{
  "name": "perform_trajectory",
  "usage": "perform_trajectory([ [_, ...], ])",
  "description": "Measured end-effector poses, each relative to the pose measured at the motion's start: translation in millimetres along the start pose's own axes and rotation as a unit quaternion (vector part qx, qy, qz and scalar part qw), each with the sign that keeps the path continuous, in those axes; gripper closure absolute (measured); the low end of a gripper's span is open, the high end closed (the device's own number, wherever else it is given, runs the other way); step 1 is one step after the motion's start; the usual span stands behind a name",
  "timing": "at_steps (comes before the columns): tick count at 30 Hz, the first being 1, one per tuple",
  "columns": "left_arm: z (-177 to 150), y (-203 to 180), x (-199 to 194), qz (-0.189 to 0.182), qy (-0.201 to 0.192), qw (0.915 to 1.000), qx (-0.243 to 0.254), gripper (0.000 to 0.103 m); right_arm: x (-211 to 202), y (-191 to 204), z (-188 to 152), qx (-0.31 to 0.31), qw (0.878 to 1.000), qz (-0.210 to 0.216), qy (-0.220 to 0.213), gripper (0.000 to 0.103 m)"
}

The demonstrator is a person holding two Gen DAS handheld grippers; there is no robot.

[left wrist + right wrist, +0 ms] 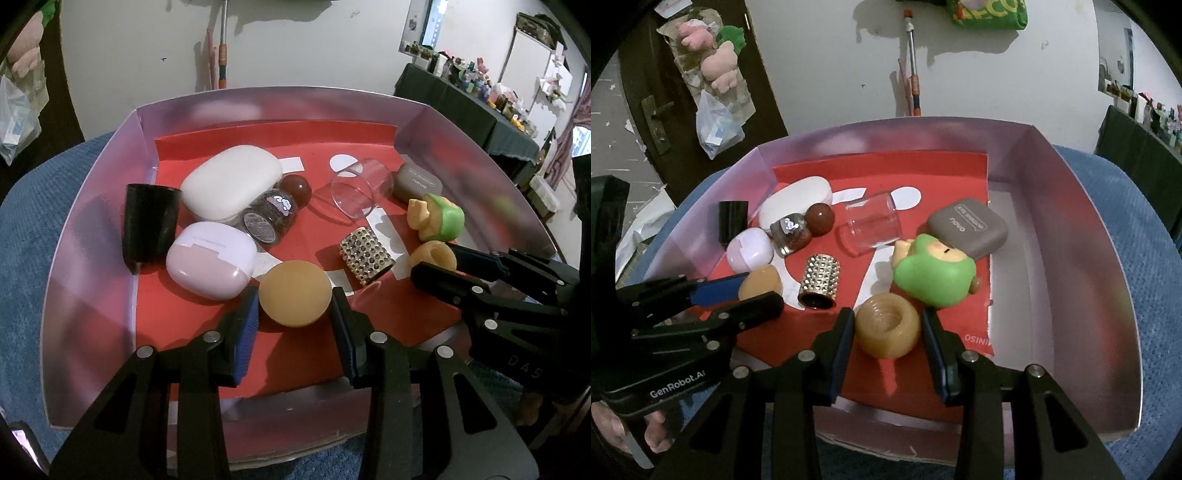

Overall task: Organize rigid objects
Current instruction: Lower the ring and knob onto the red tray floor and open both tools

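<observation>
Tan ring (887, 326), hole upward, gripper-clamped

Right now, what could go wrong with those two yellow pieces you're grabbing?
1. The left tool pinches the smooth round cap only at its edges, so it might pop out.
2. The right tool holds the ribbed ring right beside the green toy; lifting could bump it.
3. Both tools are close together, with the studded gold tube between them; it could get knocked and roll.
</observation>
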State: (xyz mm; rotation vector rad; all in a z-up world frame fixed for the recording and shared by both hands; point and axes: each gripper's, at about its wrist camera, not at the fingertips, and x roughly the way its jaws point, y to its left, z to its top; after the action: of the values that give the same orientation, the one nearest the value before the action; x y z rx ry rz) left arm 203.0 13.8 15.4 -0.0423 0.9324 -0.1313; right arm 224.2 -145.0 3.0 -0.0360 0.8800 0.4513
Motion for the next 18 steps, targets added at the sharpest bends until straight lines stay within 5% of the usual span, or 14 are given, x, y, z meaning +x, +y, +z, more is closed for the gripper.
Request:
perform_trajectory([
  [18, 0.0, 1.6, -2.0, -0.007, -0.001, 1.0, -0.006, 0.066, 0.0, -2.1, 0.0, 0.004, 1.0, 0.003, -0.001, 0.063],
])
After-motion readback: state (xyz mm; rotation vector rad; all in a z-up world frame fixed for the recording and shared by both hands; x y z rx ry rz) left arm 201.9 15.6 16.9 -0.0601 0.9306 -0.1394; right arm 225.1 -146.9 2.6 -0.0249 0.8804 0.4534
